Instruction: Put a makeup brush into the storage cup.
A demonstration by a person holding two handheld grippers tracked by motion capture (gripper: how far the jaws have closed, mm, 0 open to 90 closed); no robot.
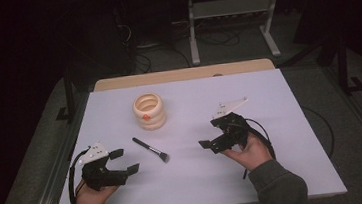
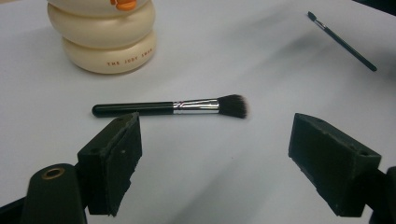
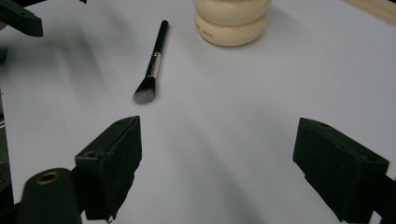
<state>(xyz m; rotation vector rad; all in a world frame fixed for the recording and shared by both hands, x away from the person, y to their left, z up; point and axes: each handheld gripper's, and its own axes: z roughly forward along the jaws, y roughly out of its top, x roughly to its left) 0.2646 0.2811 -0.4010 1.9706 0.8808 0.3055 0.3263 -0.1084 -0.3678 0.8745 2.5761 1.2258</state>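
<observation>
Both grippers, left (image 1: pixel 125 161) and right (image 1: pixel 205 144), gape wide; I centre the left across the black-handled makeup brush's (image 2: pixel 170 107) handle beside the cream ringed holder (image 1: pixel 149 111).

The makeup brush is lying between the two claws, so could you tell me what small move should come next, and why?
Probably ease the left claw forward and down over the makeup brush handle. Its jaws stand open and empty, and the brush lies flat on the white table just ahead of them, apart from the cream ringed holder.
</observation>
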